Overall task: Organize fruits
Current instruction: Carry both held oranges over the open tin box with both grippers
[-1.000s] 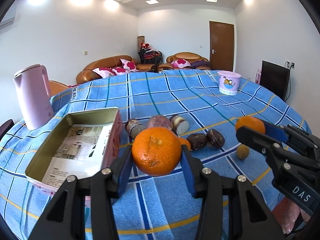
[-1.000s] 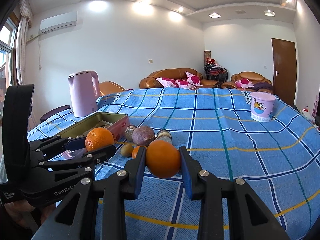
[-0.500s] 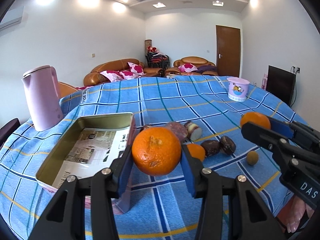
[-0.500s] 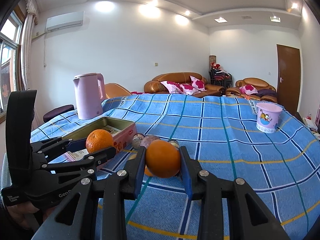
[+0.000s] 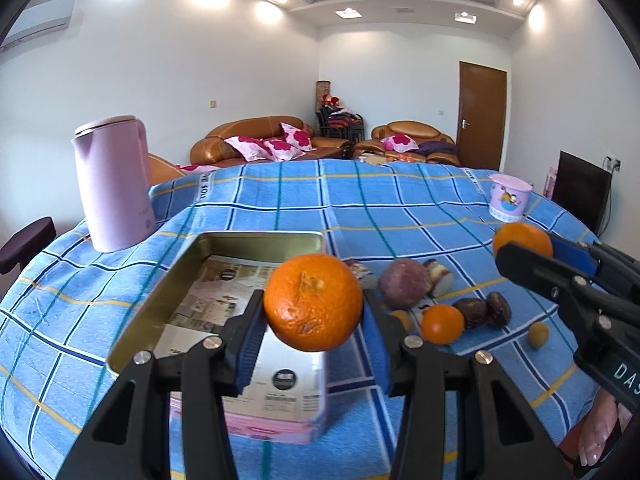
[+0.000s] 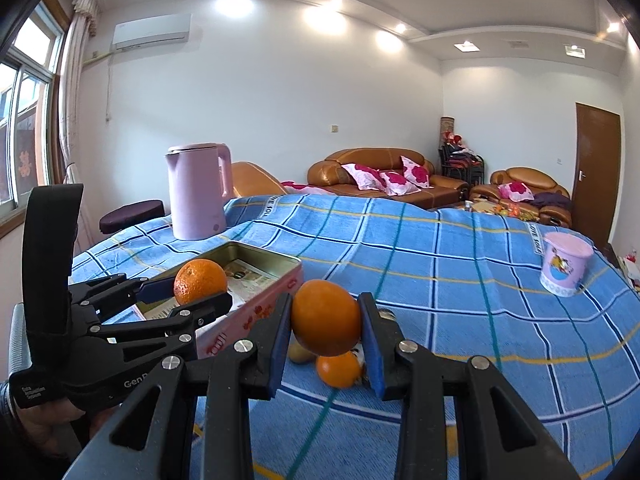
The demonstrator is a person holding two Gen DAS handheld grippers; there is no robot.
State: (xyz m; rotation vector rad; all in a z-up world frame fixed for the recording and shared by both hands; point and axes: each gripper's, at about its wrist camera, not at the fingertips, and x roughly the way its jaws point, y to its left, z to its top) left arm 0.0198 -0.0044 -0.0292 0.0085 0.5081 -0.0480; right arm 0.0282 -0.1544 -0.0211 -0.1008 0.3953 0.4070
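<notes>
My left gripper (image 5: 313, 316) is shut on an orange (image 5: 313, 307) and holds it in the air over the right near part of the open tin box (image 5: 176, 276). My right gripper (image 6: 325, 326) is shut on a second orange (image 6: 326, 323), raised above the table right of the box; it shows in the left wrist view too (image 5: 522, 240). On the blue checked cloth lie a small orange (image 5: 442, 323), a purple passion fruit (image 5: 405, 288), dark fruits (image 5: 482, 312) and a small yellow-brown fruit (image 5: 538, 334). The box shows in the right wrist view (image 6: 256, 308).
A pink kettle (image 5: 112, 184) stands behind the box at the back left. A pink cup (image 5: 509, 197) stands at the far right of the table. Printed paper (image 5: 224, 292) lines the box's floor. Sofas stand beyond the table.
Both grippers have risen and moved left with their oranges. The left orange now hangs over the tin box; the right one has come closer to the box.
</notes>
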